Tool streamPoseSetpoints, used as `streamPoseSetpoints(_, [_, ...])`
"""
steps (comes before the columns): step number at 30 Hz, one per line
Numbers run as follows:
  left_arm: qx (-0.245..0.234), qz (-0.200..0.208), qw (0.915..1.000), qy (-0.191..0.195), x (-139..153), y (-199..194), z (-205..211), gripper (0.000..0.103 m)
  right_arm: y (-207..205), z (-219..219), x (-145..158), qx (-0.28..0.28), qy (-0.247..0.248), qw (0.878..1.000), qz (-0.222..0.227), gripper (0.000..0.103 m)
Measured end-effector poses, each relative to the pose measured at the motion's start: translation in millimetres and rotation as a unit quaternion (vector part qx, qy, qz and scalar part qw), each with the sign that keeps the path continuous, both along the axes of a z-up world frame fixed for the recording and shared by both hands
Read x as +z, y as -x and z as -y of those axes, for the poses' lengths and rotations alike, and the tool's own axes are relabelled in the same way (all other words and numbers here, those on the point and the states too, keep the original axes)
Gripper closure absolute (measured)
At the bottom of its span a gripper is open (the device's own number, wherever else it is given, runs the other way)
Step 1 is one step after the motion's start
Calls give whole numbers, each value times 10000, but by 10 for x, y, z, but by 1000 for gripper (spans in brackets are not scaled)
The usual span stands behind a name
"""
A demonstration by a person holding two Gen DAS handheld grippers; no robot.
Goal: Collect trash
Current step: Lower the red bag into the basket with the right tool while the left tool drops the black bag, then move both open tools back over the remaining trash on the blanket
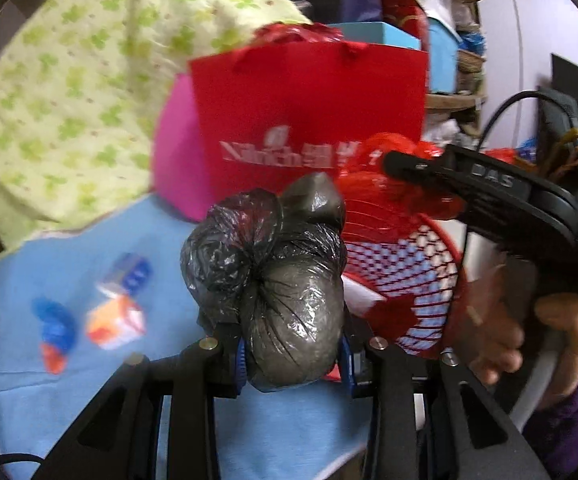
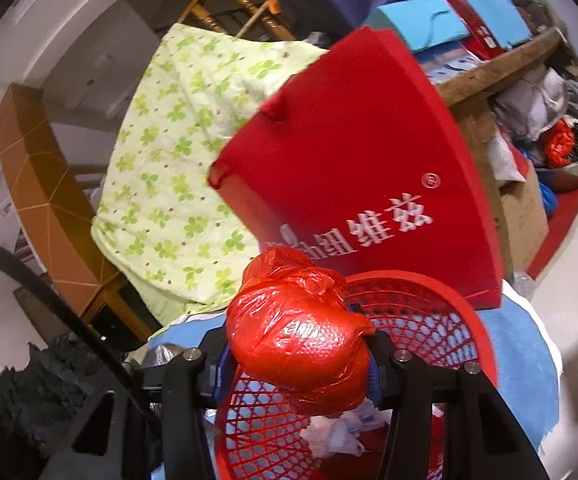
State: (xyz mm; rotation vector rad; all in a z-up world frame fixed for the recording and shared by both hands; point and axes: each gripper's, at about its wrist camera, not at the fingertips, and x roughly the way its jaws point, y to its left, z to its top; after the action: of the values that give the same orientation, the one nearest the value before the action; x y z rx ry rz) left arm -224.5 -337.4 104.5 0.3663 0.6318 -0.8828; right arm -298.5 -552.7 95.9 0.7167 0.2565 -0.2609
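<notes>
A knotted black plastic bag (image 1: 285, 272) fills the middle of the left wrist view, with my left gripper (image 1: 293, 360) shut on its lower bulge between the blue pads. Just right of it stands a red mesh basket (image 1: 421, 280). In the right wrist view my right gripper (image 2: 295, 364) is shut on a tied red plastic bag (image 2: 301, 332), held above the near rim of the same basket (image 2: 429, 308). Crumpled white paper (image 2: 341, 428) lies inside the basket. A hand (image 1: 505, 340) grips the right gripper's handle.
A red paper gift bag (image 1: 309, 120) and a pink bag (image 1: 177, 152) stand behind the basket on the blue tablecloth (image 1: 89, 380). A small orange-white carton (image 1: 115, 322) and a blue wrapper (image 1: 55, 328) lie at left. A green clover quilt (image 2: 169, 168) drapes behind.
</notes>
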Motion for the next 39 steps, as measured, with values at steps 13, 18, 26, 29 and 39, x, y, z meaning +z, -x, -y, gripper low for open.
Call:
streamPoseSetpoints(13, [241,-297,9991,209,-156,-160,-207,47,-34,86,-105,-6,-405,9992,-31,34])
streamPoseSetpoints(18, [860,-316,9957,143,-251,-401,-674,46,-190,-219,33,189,65,9998,5,34])
streamPoseSetpoints(26, [2046,-250,9785,84,-348,-914,-1677,44,-479,-1080,300,783,1195,9889,406,34])
streamPoseSetpoints(29, [2499,-282,9678,70,-410,-1073,-2057,43,-610,-1418,343,1073,1523,9811,529,33])
streamPoseSetpoints(39, [3325,-266,9424,-243,-772,-1434,-2859,43,-1235,-2446,64,2265,2045,9523,-81,30])
